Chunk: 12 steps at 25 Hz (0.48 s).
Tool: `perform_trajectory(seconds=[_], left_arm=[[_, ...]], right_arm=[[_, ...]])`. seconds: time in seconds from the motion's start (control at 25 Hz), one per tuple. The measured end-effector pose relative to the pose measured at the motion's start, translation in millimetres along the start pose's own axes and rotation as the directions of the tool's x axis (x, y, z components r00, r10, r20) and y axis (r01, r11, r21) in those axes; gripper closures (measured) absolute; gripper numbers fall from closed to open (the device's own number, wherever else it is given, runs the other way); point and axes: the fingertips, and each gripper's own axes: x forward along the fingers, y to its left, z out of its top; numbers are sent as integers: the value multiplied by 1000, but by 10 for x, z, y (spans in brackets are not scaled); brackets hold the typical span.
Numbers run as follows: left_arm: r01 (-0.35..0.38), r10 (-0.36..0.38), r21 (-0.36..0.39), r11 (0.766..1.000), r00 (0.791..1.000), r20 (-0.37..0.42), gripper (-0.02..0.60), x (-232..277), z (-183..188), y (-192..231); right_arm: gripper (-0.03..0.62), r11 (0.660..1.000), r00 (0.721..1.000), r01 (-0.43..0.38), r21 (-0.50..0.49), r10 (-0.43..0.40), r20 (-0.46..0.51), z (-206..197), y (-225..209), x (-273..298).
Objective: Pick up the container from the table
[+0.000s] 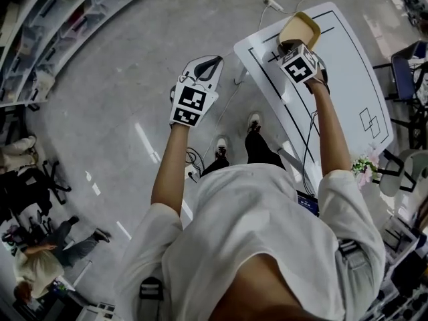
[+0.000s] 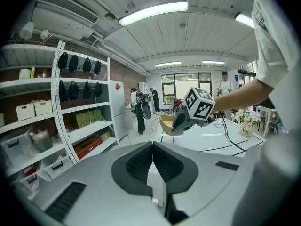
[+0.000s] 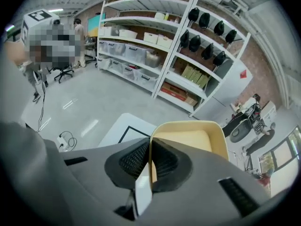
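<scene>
A shallow tan container (image 1: 301, 29) hangs above the near corner of the white table (image 1: 348, 79), clear of the tabletop. My right gripper (image 1: 294, 45) is shut on its near left rim. In the right gripper view the container (image 3: 197, 138) fills the space ahead of the jaws, and my right gripper (image 3: 150, 159) pinches its thin wall. My left gripper (image 1: 204, 69) is held over the floor to the left of the table, shut with nothing in it. The left gripper view shows my left gripper (image 2: 153, 161) closed and the container (image 2: 167, 123) in the distance.
The white table bears black taped lines. A cable (image 1: 309, 139) runs across it. A small pot of flowers (image 1: 362, 168) stands at its near right edge. White shelving (image 3: 155, 36) with boxes lines the wall. People (image 1: 40, 263) sit at the lower left.
</scene>
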Motion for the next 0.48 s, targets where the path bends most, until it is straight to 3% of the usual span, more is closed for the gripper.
perform_trajectory(seconds=[0.2,0.48], left_arm=[[11,-19,72,997,994,109,565,-294,501,-12],[27,-75,198,980,967,243,563,-720,1154,-316]], right_arm=[[568,989,981,134,68,-142,133,246,-7,-860],[569,943,912,280,179,-320,255,238,196,-2079]])
